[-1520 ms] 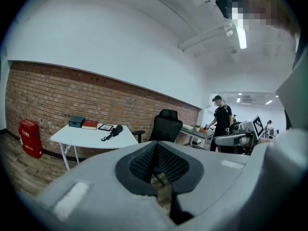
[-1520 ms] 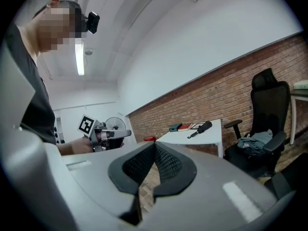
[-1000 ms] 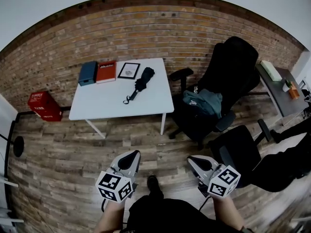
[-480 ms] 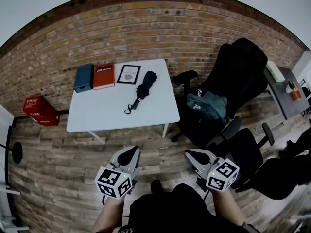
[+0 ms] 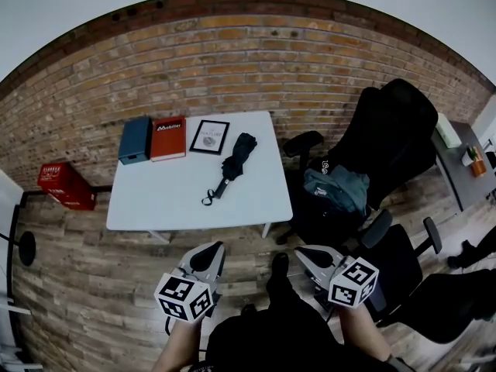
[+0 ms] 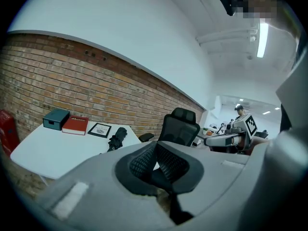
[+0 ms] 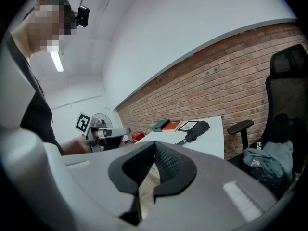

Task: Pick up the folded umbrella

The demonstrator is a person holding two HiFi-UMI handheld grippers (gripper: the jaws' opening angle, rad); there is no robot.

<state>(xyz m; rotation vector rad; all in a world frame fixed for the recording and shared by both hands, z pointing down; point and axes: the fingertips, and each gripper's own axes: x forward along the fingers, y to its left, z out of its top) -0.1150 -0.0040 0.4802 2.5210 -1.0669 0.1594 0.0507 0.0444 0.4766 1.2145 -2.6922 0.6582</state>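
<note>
The folded black umbrella (image 5: 235, 158) lies on the white table (image 5: 170, 200), toward its right side, with the strap end pointing at the near edge. It also shows small in the left gripper view as the umbrella (image 6: 117, 138) and in the right gripper view as the umbrella (image 7: 196, 129). My left gripper (image 5: 209, 253) and right gripper (image 5: 306, 254) are held side by side over the floor, short of the table's near edge. Both are shut and empty. The pads of the left gripper (image 6: 155, 154) and of the right gripper (image 7: 154, 153) meet at the tips.
A blue box (image 5: 136, 139), a red book (image 5: 168, 138) and a framed picture (image 5: 210, 136) lie along the table's far edge by the brick wall. A black office chair (image 5: 387, 130) with a teal garment (image 5: 341, 188) stands right of the table. A red box (image 5: 64, 186) sits on the floor at the left.
The table and umbrella have come closer and sit lower in the head view. Both grippers have advanced together toward the table, still shut and empty.
</note>
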